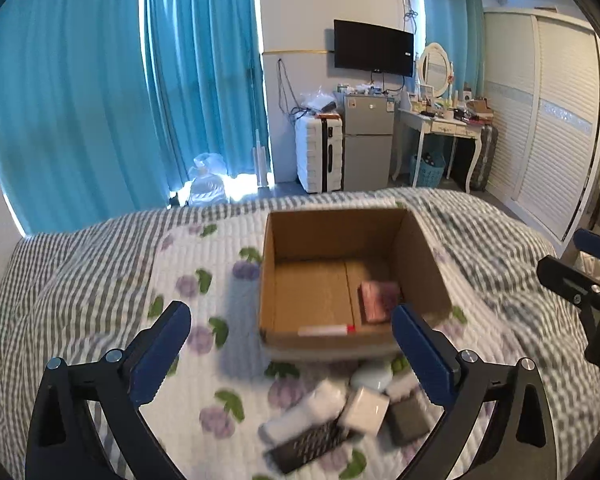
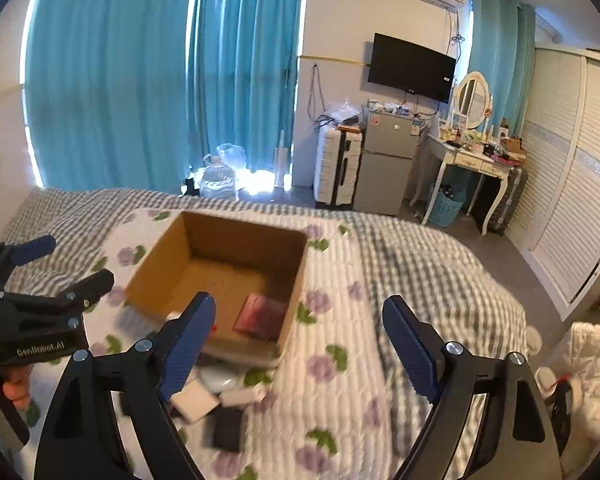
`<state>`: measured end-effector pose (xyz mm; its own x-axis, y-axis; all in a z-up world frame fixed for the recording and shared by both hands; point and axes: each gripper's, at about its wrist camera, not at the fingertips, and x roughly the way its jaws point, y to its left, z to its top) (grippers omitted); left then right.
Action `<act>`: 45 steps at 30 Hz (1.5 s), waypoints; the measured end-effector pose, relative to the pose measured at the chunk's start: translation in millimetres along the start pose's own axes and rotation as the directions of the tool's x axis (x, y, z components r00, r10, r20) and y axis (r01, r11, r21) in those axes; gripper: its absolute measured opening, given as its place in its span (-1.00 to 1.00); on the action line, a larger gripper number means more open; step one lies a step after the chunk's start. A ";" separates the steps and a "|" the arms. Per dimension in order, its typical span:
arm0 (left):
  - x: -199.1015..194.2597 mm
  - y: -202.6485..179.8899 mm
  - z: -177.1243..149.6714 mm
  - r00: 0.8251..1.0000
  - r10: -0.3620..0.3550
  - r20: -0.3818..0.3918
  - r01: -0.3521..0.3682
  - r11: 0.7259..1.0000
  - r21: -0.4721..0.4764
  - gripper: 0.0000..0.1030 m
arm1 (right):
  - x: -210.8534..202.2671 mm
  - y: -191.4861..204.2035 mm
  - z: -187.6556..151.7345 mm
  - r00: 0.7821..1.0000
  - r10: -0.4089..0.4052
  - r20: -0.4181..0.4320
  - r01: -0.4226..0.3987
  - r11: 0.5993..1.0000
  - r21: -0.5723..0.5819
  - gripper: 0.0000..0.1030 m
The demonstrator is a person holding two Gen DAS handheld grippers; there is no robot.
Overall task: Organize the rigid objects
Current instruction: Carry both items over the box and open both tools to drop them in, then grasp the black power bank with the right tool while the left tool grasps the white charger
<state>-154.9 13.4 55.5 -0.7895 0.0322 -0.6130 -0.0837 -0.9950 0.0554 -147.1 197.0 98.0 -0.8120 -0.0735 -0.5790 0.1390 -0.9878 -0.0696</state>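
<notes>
An open cardboard box [image 1: 424,256] [image 2: 156,268] stands on the bed. Inside lie a pink-purple block [image 1: 378,300] [image 2: 262,316] and a white pen-like stick with a red tip [image 1: 326,330]. In front of the box lies a blurred pile: a white box [image 1: 364,410] [image 2: 194,402], a white bar [image 1: 304,412], a dark remote-like item [image 1: 308,446], a grey block [image 1: 408,418], a pale round item [image 1: 370,376] and a black item [image 2: 228,430]. My left gripper [image 1: 290,354] is open above the pile. My right gripper [image 2: 298,346] is open, to the right of the box.
The bed [image 1: 80,280] has a grey check cover and a white quilt with purple flowers. The right gripper shows at the left view's right edge [image 1: 580,292]; the left gripper shows in the right view [image 2: 32,312]. Beyond the bed stand a suitcase, small fridge and dressing table.
</notes>
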 end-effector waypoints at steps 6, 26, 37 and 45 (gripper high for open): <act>15.2 9.5 -56.7 0.998 -0.002 -0.069 0.001 1.000 -0.019 0.98 | 18.3 26.7 -54.2 0.996 0.040 -0.081 -0.042 0.999 -0.014 0.67; 85.4 19.3 -147.2 0.974 0.009 -0.224 -0.020 0.999 -0.047 0.98 | 160.2 61.7 -179.0 0.902 0.146 -0.407 -0.148 0.989 0.026 -0.22; 87.5 -39.7 -149.4 0.967 -0.048 -0.248 0.061 0.997 0.043 0.96 | 112.1 18.6 -153.7 0.961 0.087 -0.261 -0.072 0.995 0.064 -0.26; 109.8 -98.6 -157.9 0.967 -0.066 -0.247 0.117 0.973 0.199 0.85 | 112.7 -16.7 -152.7 0.951 0.132 -0.280 -0.078 0.978 0.193 -0.26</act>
<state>-137.3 100.1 -141.8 -0.6077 0.0736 -0.7908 -0.2951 -0.9453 0.1388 -154.4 226.2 -90.1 -0.5951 -0.1615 -0.7872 0.0901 -0.9868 0.1344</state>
